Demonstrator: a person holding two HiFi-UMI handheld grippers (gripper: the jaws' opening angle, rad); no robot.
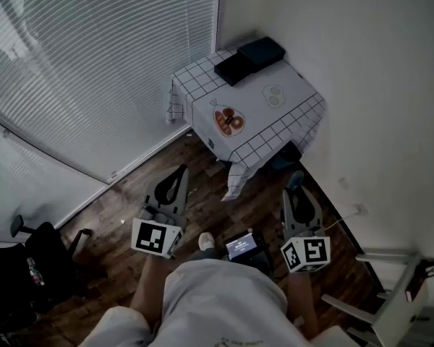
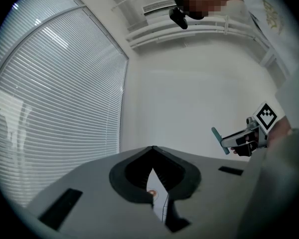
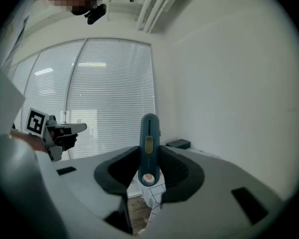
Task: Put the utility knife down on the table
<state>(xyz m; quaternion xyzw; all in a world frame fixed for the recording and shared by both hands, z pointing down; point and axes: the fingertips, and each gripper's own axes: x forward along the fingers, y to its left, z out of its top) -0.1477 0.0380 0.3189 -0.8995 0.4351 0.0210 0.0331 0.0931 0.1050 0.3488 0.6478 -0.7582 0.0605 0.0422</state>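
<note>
right gripper (image 3: 149,158) grips blue utility knife (image 3: 149,131) upright; checked-cloth table (image 1: 293,96) stands well ahead, slightly left; left gripper (image 2: 153,152) closed, empty.

A small square table (image 1: 293,84) draped in a white cloth with a dark grid border stands in the room's corner, with white slatted blinds (image 1: 94,63) to its left. Two flat dark boxes (image 1: 261,50) lie side by side at the table's far corner. An orange oval print (image 1: 229,121) and a pale green round print (image 1: 273,96) mark the cloth nearer its middle. On the table's near side, above the brown wooden floor (image 1: 257,204), the grey left gripper (image 1: 179,172) points toward it, jaws together. The grey right gripper (image 1: 296,191) clamps a blue utility knife (image 1: 295,178) aimed tableward.
</note>
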